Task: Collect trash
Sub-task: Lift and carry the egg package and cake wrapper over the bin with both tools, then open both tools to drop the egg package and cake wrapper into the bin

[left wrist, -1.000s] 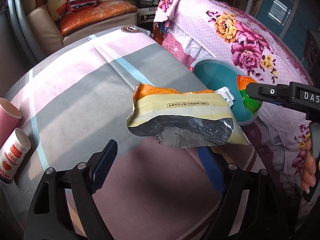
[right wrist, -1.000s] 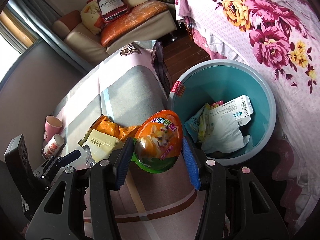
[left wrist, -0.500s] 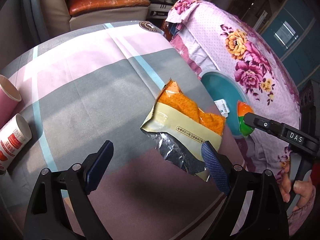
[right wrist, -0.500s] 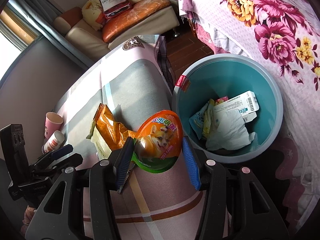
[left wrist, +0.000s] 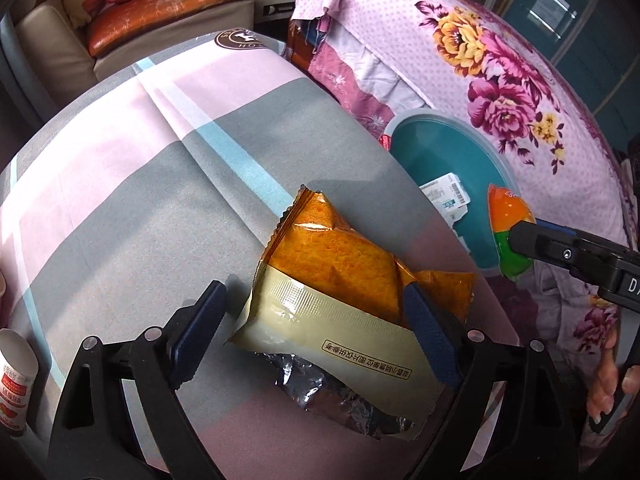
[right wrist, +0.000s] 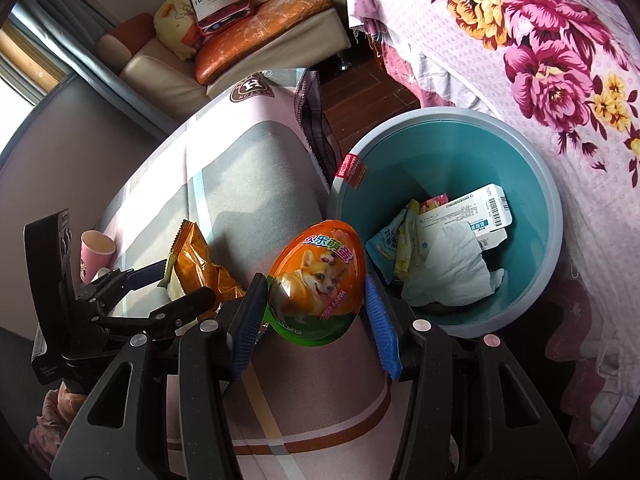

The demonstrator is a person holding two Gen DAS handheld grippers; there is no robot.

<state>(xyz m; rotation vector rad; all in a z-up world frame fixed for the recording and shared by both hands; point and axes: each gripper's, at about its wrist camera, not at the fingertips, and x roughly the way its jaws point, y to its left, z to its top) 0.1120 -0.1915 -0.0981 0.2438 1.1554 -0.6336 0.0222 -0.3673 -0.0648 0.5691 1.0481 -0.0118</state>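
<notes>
An opened orange and cream snack bag (left wrist: 340, 292) lies on the table's checked cloth (left wrist: 160, 160). My left gripper (left wrist: 316, 332) is open with its blue fingers on either side of the bag, which also shows in the right wrist view (right wrist: 196, 264). My right gripper (right wrist: 316, 316) is shut on an orange and green egg-shaped toy pack (right wrist: 316, 280) with a dog picture, held beside the rim of the teal trash bin (right wrist: 532, 184). The pack also shows in the left wrist view (left wrist: 508, 232). The bin holds paper, a box and wrappers.
A pink paper cup (right wrist: 94, 248) and a white and red cup (left wrist: 16, 388) stand at the table's left edge. A floral bedspread (right wrist: 540, 40) lies right of the bin. A sofa with cushions (right wrist: 240, 36) stands beyond the table.
My left gripper has dropped and moved forward, so its open fingers now straddle the snack bag. My right gripper keeps the egg pack and has stayed by the bin.
</notes>
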